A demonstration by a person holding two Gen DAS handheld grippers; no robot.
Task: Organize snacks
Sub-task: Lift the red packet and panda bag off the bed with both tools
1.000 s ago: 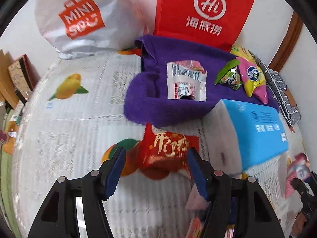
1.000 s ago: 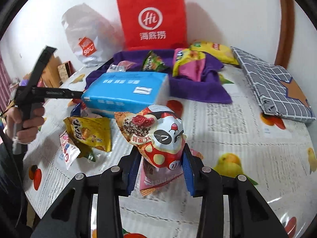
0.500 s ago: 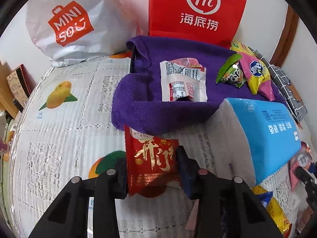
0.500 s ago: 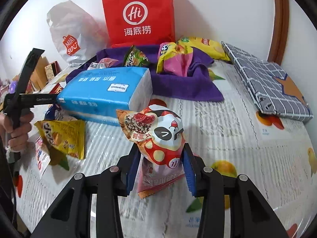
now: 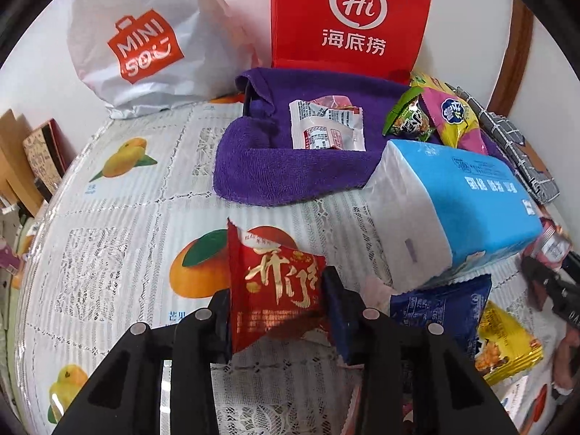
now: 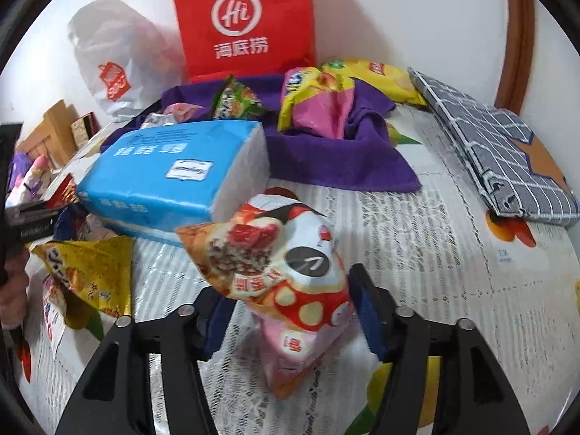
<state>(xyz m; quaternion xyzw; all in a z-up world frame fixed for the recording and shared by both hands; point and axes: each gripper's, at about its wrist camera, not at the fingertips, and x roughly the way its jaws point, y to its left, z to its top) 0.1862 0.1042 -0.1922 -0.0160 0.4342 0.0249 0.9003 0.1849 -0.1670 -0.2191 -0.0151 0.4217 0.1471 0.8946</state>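
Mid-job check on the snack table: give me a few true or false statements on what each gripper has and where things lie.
1. The left gripper is shut on the red snack packet. True.
2. The right gripper clamps the spotted snack bag tightly. False: its jaws have just been opening, and both pads now stand clear of the bag between them.
3. The blue tissue pack lies on top of the purple towel. False: it rests on the tablecloth in front of the towel.
4. A white snack packet lies on the purple towel. True.
5. The red bag lies flat on the table. False: it stands upright against the wall behind the towel.
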